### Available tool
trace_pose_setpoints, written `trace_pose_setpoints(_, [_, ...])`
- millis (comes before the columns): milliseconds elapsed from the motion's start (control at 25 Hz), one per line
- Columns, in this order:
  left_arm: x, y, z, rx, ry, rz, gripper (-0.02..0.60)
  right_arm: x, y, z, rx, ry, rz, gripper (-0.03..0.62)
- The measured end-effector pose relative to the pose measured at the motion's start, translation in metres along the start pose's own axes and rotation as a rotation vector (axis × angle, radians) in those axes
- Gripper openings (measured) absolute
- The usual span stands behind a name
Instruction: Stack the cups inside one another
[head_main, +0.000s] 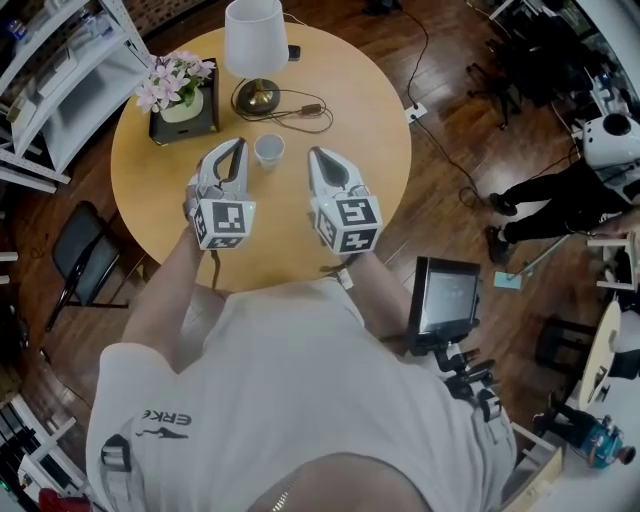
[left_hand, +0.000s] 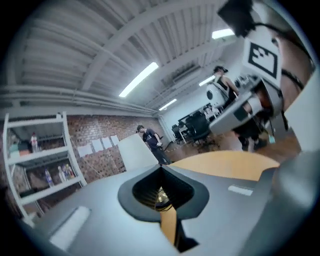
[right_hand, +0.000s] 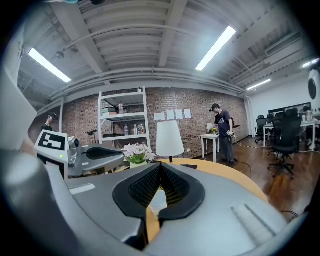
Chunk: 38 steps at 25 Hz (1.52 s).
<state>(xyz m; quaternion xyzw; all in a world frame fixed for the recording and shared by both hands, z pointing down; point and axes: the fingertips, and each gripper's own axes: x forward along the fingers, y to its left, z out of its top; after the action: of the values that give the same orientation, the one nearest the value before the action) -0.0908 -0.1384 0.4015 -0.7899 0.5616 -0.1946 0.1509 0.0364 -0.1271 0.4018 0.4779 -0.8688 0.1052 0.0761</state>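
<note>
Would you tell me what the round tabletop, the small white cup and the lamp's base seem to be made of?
The round tan tabletop looks like smooth matte wood or laminate, given its even colour. The small white cup, plain and matte, could be paper or plastic. The round lamp base looks like brass-toned metal, given its glint.

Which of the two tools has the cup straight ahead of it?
The right tool: the white cup shows just past its tips; the left tool faces the lamp base.
</note>
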Motion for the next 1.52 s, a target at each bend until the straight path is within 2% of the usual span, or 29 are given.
trace_pose_setpoints(160, [-0.024, 0.032, 0.014, -0.349, -0.074, 0.050, 0.002, -0.008, 0.011, 0.017, -0.009, -0.049, 0.014, 0.015])
trace_pose_setpoints(240, [-0.036, 0.044, 0.015, -0.442, -0.097, 0.073, 0.002, -0.011, 0.019, 0.024, -0.015, -0.068, 0.022, 0.014])
trace_pose_setpoints(520, [-0.067, 0.051, 0.019, -0.465, -0.128, 0.076, 0.002, -0.027, 0.046, 0.035, -0.037, -0.100, 0.022, 0.014])
trace_pose_setpoints(720, [-0.085, 0.035, 0.018, -0.506, -0.126, 0.040, 0.002, -0.050, 0.052, 0.028, -0.036, -0.084, -0.005, 0.014])
trace_pose_setpoints(880, [-0.097, 0.018, 0.015, -0.524, -0.113, 0.040, 0.002, -0.068, 0.053, 0.018, -0.045, -0.069, 0.004, 0.014])
trace_pose_setpoints(1240, [-0.133, -0.024, 0.031, -0.552, -0.086, 0.118, 0.002, -0.110, 0.050, 0.012, -0.070, -0.089, 0.099, 0.014])
trace_pose_setpoints(1520, [-0.167, -0.068, 0.046, -0.522, -0.061, 0.191, 0.002, -0.153, 0.042, -0.002, -0.116, -0.114, 0.146, 0.014])
